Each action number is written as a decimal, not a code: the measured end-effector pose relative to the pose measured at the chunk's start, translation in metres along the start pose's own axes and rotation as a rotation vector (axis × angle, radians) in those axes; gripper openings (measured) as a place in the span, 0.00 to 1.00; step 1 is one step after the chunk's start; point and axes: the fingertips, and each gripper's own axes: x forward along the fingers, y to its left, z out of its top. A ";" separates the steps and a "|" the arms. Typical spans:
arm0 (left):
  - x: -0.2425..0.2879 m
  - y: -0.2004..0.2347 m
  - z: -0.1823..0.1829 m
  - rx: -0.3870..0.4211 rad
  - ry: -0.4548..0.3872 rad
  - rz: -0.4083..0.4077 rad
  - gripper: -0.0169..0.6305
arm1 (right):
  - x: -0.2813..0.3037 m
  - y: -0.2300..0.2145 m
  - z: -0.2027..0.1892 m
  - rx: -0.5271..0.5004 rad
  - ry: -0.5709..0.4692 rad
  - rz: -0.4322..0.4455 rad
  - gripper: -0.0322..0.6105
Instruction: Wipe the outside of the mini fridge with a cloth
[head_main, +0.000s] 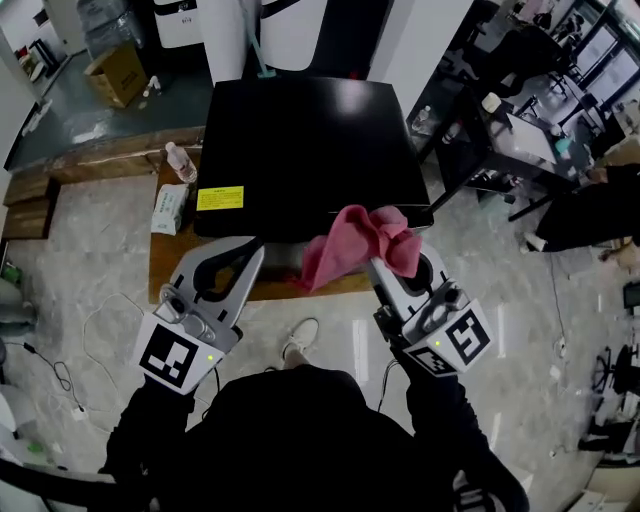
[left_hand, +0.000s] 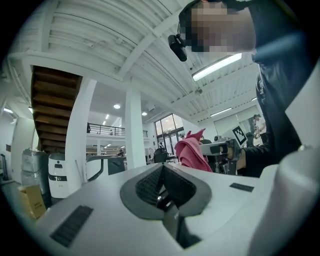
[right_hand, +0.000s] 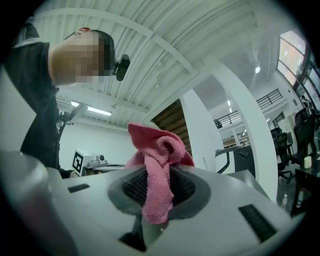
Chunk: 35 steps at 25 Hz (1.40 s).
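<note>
The black mini fridge stands on a low wooden bench, seen from above, with a yellow sticker on its top near the left front. A pink cloth bunches over the fridge's front edge, and my right gripper is shut on it. In the right gripper view the cloth hangs out of the right gripper. My left gripper is shut and empty, just left of the cloth at the fridge's front edge. The left gripper view shows the left gripper tilted up, with the cloth beyond.
A water bottle and a pack of wipes lie on the bench left of the fridge. A cardboard box sits at the back left. Desks and chairs crowd the right. Cables trail on the floor at left.
</note>
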 end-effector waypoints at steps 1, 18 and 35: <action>-0.012 -0.015 -0.009 -0.015 0.014 -0.010 0.04 | -0.010 0.016 -0.007 -0.008 0.005 -0.006 0.16; -0.144 -0.171 -0.048 -0.194 0.027 -0.058 0.04 | -0.115 0.193 -0.072 0.003 0.121 -0.026 0.16; -0.167 -0.183 -0.040 -0.152 0.021 -0.053 0.04 | -0.119 0.224 -0.073 -0.008 0.155 -0.002 0.16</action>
